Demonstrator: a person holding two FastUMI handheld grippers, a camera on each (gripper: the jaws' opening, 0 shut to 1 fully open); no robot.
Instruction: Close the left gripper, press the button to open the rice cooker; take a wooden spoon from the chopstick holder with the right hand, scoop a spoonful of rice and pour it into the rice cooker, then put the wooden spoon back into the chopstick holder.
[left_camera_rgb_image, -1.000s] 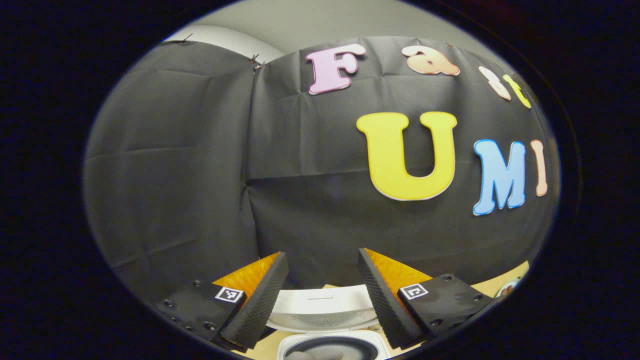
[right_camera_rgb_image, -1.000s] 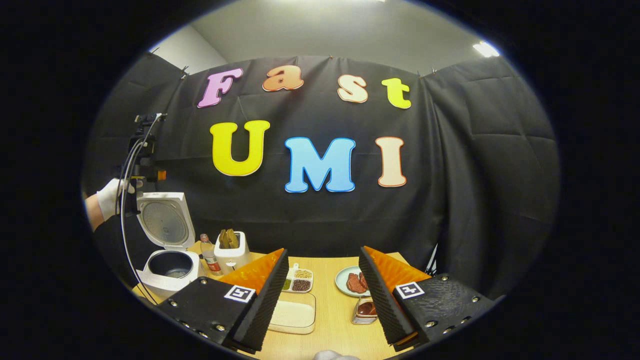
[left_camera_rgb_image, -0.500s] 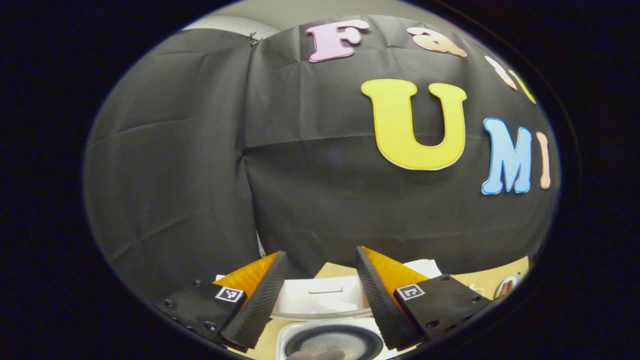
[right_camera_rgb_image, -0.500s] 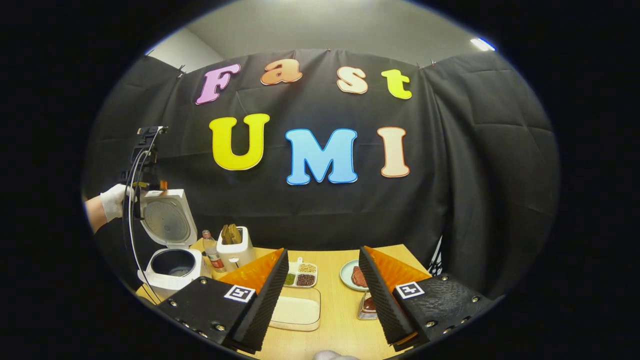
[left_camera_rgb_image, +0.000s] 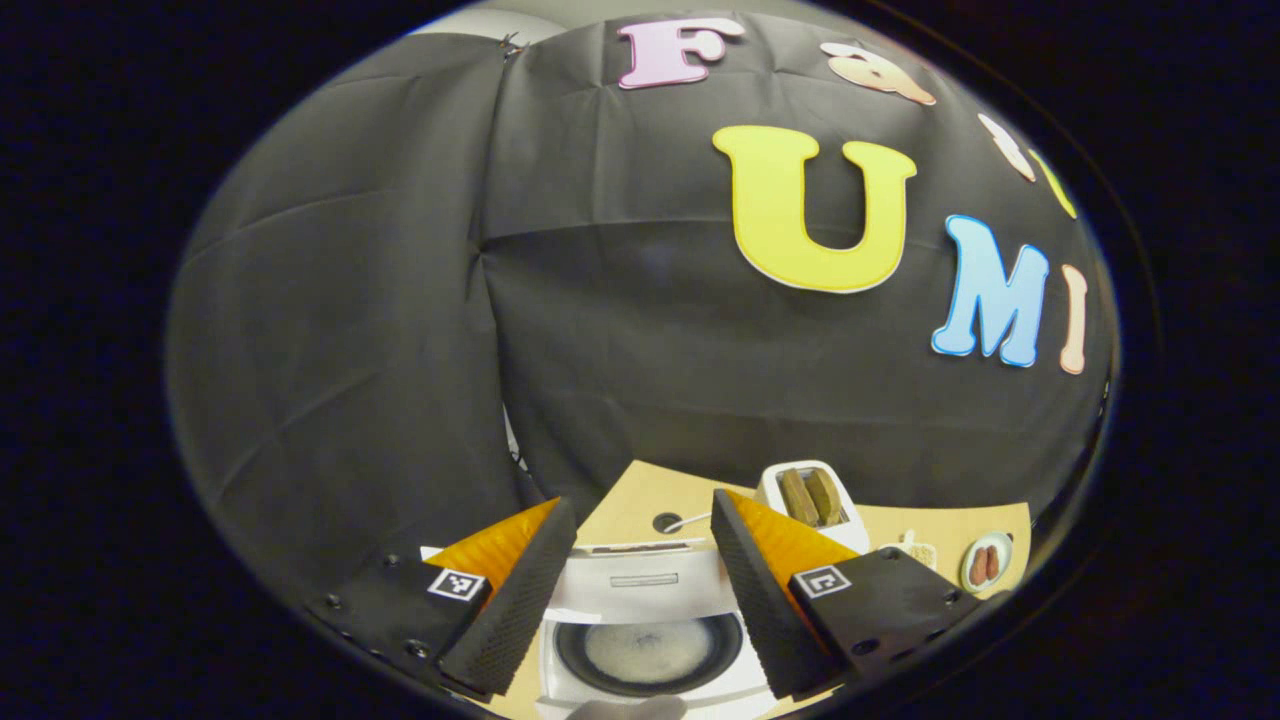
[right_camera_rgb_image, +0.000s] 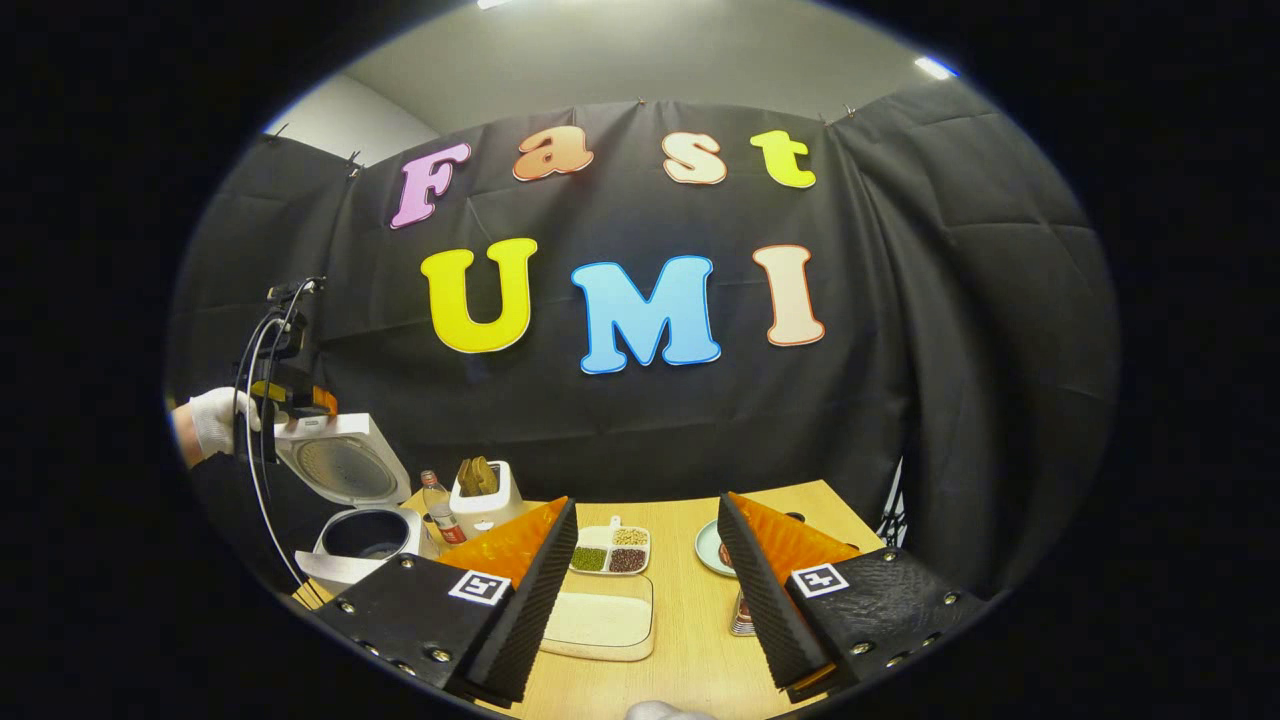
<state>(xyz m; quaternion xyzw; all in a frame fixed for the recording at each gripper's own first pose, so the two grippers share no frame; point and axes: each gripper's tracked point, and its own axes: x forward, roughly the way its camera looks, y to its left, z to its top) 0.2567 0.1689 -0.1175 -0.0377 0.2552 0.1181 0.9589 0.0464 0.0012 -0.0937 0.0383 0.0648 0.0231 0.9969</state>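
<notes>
Left gripper (left_camera_rgb_image: 640, 560), lower centre of the left gripper view, with fingers spread apart and nothing between them. It hangs above the rice cooker (left_camera_rgb_image: 655, 650), whose lid (left_camera_rgb_image: 640, 580) stands raised and whose inner pot (left_camera_rgb_image: 650, 652) lies exposed at the bottom edge.

Right gripper (right_camera_rgb_image: 645, 570), lower centre of the right gripper view, fingers likewise apart and empty, over the wooden table (right_camera_rgb_image: 690, 640). The chopstick holder and wooden spoon cannot be made out.

In the right gripper view the cooker sits at lower left. A gloved hand (right_camera_rgb_image: 215, 420) holds the left gripper at the lid's upper edge; whether the two touch is unclear.

The opening step appears complete. The next move is judged to call for lifting the left gripper clear of the lid, then bringing the right one squarely onto the spoon's handle.
</notes>
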